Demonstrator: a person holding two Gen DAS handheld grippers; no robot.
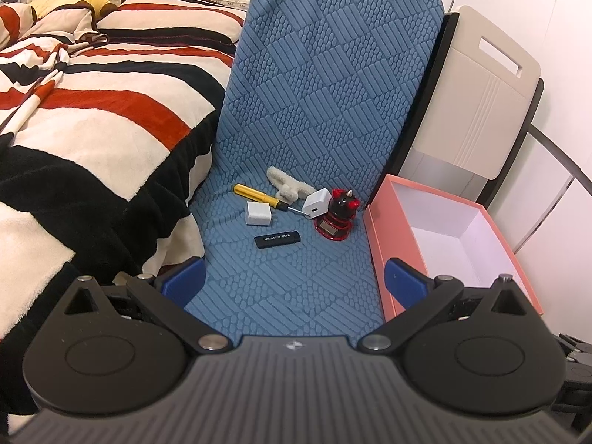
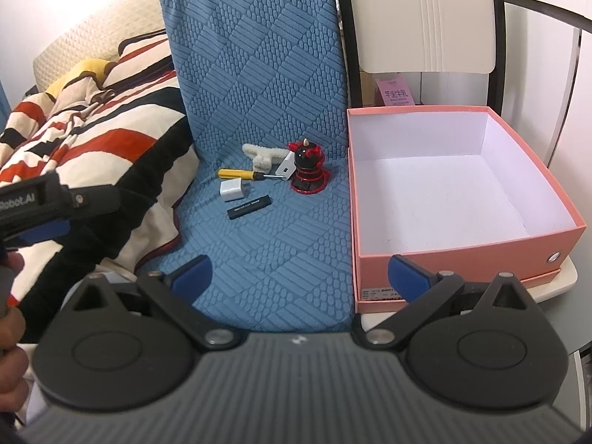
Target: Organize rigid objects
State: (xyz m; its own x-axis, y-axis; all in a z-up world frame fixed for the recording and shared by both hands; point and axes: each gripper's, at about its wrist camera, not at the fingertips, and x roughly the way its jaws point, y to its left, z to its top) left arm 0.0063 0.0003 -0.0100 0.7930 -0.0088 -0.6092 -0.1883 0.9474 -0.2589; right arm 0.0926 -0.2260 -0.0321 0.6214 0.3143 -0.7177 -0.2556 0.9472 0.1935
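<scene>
On the blue textured mat (image 1: 296, 288) (image 2: 266, 251) lie a yellow screwdriver (image 1: 259, 196) (image 2: 240, 174), two white chargers (image 1: 257, 213) (image 1: 316, 204) (image 2: 232, 188), a black stick (image 1: 276, 239) (image 2: 248, 207), a red-and-black figurine (image 1: 337, 214) (image 2: 309, 170) and a white fluffy piece (image 1: 286, 185) (image 2: 263, 156). An empty pink box (image 1: 381, 244) (image 2: 462, 244) stands to their right. My left gripper (image 1: 294, 281) is open and empty, short of the items. My right gripper (image 2: 299, 273) is open and empty, near the box's front corner. The left gripper also shows in the right wrist view (image 2: 44, 218).
A striped red, black and cream blanket (image 1: 92, 118) (image 2: 92, 140) covers the bed on the left. A cream chair back (image 1: 481, 100) (image 2: 421, 14) stands behind the box. The mat runs up a backrest behind the items.
</scene>
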